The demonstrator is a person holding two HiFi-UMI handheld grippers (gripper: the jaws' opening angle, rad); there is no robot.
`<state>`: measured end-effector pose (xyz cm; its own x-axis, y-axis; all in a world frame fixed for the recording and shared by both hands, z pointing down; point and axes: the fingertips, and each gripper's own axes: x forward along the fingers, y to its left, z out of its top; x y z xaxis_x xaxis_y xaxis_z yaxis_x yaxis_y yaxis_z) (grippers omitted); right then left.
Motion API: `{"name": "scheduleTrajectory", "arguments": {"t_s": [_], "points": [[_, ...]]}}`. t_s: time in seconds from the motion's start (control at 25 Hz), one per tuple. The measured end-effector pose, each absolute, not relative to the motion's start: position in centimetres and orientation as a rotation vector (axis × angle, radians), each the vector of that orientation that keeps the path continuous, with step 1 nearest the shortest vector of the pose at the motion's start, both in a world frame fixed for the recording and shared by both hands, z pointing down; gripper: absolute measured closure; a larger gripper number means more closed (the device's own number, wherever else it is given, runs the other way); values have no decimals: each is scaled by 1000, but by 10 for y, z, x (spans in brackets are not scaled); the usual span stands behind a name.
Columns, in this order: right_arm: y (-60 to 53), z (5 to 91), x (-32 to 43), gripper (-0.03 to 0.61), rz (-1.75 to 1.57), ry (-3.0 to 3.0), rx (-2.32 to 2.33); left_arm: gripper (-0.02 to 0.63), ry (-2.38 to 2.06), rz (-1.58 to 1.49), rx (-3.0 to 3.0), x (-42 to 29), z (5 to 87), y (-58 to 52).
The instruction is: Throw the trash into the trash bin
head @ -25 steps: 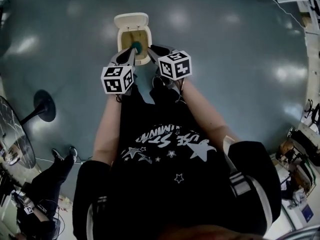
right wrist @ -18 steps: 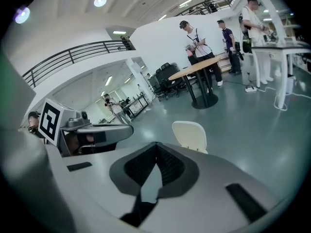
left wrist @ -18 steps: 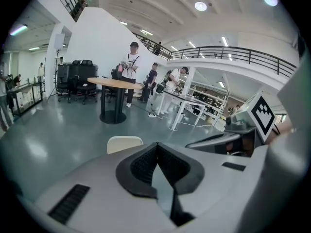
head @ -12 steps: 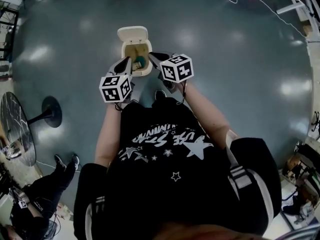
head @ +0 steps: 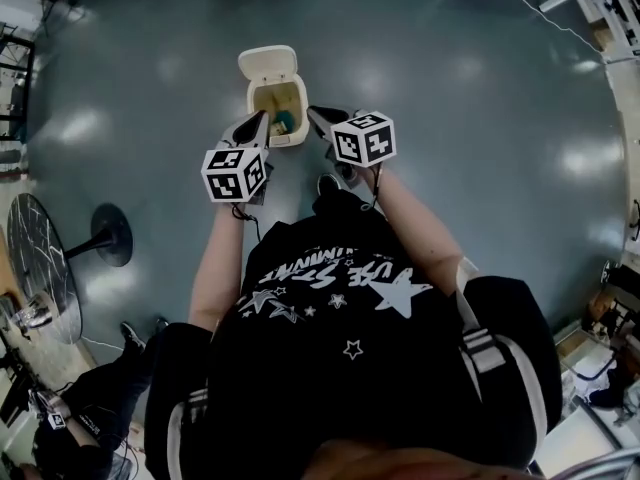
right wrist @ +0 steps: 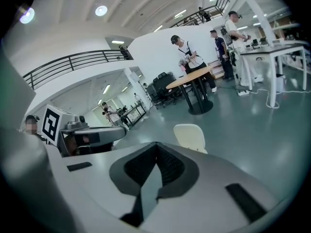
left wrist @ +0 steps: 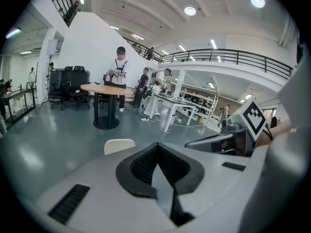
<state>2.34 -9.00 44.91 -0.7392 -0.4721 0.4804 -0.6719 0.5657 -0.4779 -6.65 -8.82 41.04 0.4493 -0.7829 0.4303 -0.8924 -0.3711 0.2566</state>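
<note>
Seeing teal trash [head: 283, 121] down inside the bin [head: 251, 103], reckon the throw done; leaves only drawing back. Shows left gripper [head: 261, 119] and right gripper [head: 314, 115] pinched together on nothing, beside the rim. Cannot tell the trash's long axis, too small; finds bin upright, mouth up, lid [head: 268, 63] tipped back.

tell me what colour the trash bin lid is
Cream. The trash bin lid shows best in the head view.
</note>
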Motion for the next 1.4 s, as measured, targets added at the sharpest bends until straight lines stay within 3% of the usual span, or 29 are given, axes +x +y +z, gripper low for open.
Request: {"name": "scheduleTrajectory", "arguments": {"t_s": [1.08, 1.4], "points": [[84, 441, 0, 572, 945, -2470, 1170, 603, -1308, 169, 2315, -106, 399, 82], [117, 433, 17, 572, 912, -2467, 1193, 603, -1289, 129, 2309, -90, 399, 107]]}}
